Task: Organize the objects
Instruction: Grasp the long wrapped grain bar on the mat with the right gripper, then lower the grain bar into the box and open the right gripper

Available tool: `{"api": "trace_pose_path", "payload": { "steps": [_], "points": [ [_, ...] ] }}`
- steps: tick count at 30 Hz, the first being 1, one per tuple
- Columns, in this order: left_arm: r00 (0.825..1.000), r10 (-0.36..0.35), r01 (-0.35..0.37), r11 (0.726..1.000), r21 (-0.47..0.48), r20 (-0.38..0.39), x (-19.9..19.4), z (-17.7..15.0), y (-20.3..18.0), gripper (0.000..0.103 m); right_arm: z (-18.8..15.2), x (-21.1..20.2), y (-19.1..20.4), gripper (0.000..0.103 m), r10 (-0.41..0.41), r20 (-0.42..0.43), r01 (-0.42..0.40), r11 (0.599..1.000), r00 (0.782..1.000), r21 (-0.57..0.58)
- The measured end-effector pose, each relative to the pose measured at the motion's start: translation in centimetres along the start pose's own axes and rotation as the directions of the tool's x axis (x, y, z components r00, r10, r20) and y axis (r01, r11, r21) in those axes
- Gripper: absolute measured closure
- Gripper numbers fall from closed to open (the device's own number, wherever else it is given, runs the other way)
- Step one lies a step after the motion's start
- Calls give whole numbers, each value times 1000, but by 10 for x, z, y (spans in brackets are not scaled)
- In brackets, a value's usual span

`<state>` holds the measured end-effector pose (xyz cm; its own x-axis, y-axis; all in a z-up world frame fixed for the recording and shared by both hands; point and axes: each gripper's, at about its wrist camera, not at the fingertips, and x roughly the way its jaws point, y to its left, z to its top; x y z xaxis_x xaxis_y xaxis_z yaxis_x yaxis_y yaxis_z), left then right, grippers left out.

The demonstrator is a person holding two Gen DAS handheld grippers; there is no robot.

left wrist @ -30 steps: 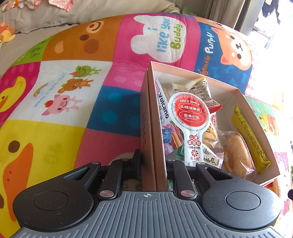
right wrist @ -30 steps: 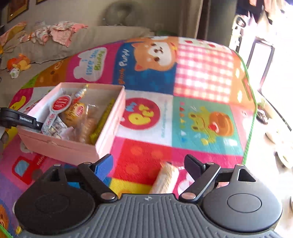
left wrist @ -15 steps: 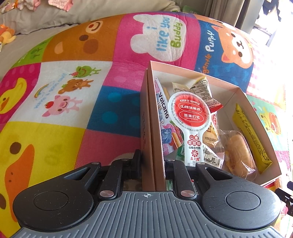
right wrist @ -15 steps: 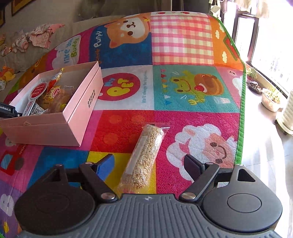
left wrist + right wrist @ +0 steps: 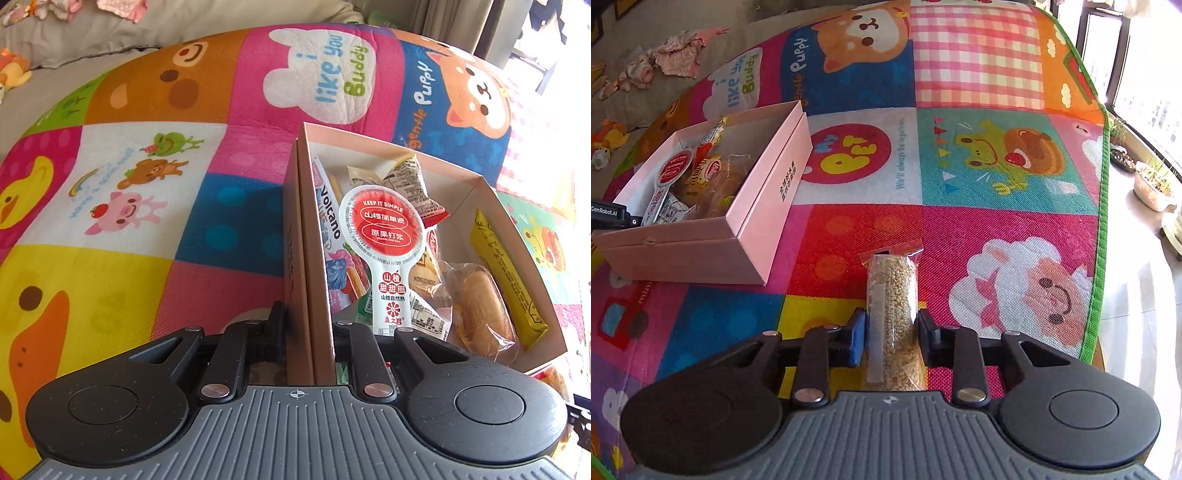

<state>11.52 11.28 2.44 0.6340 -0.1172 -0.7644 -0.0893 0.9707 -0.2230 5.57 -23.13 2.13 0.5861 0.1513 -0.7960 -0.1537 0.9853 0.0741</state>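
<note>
Item: clear bag of puffed grain (image 5: 892, 314), long and narrow, lying on the play mat (image 5: 979, 229) across a red square and a yellow one, its sealed end pointing away from the camera. Right tool (image 5: 891, 334): both fingers pressed against the bag's sides, one on each flank, closed on it (the blue pad (image 5: 857, 341) sits on the bag's left). Pink box (image 5: 753, 229): open-topped, resting on the mat up and to the left of the bag, apart from it. Left tool (image 5: 309, 332): clamped on the box's near wall (image 5: 308, 258), one finger outside and one inside. Box contents, seen from the left wrist: a round red-and-white paddle-shaped packet (image 5: 384, 236) lying on top; a "Volcano" packet (image 5: 328, 218) standing against the gripped wall; a wrapped golden bun (image 5: 480, 310); a yellow bar (image 5: 506, 273) along the far wall; a grey-and-red sachet (image 5: 410, 184) toward the back. Surroundings: crumpled pink cloth (image 5: 679, 59) on grey bedding beyond the mat; potted plants (image 5: 1152, 184) by the window.
</note>
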Motion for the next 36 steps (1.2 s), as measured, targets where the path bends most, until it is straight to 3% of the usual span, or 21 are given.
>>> {"api": "trace_pose_path", "payload": {
  "steps": [5, 13, 18, 24, 30, 36],
  "points": [
    [1000, -1, 1, 1000, -1, 1, 0, -1, 1, 85, -14, -19, 20, 74, 106, -77, -109, 994, 991, -31],
    [1000, -14, 14, 1000, -9, 4, 0, -2, 3, 85, -20, -46, 66, 74, 232, -153, -251, 961, 961, -118],
    [1000, -20, 20, 1000, -11, 7, 0, -2, 3, 85, 4, -77, 88, 74, 260, -52, -265, 945, 964, -194],
    [1000, -27, 28, 999, -17, 11, 0, -3, 5, 84, 71, -99, 97, 74, 244, 130, -214, 954, 961, -209],
    [999, -41, 41, 999, -27, 14, 0, -4, 7, 83, 142, -52, 106, 74, 185, 165, -171, 980, 969, -97],
    [998, -59, 59, 998, -26, 17, -1, -4, 10, 82, 161, 21, 118, 74, 133, 71, -132, 991, 989, -15]
  ]
}}
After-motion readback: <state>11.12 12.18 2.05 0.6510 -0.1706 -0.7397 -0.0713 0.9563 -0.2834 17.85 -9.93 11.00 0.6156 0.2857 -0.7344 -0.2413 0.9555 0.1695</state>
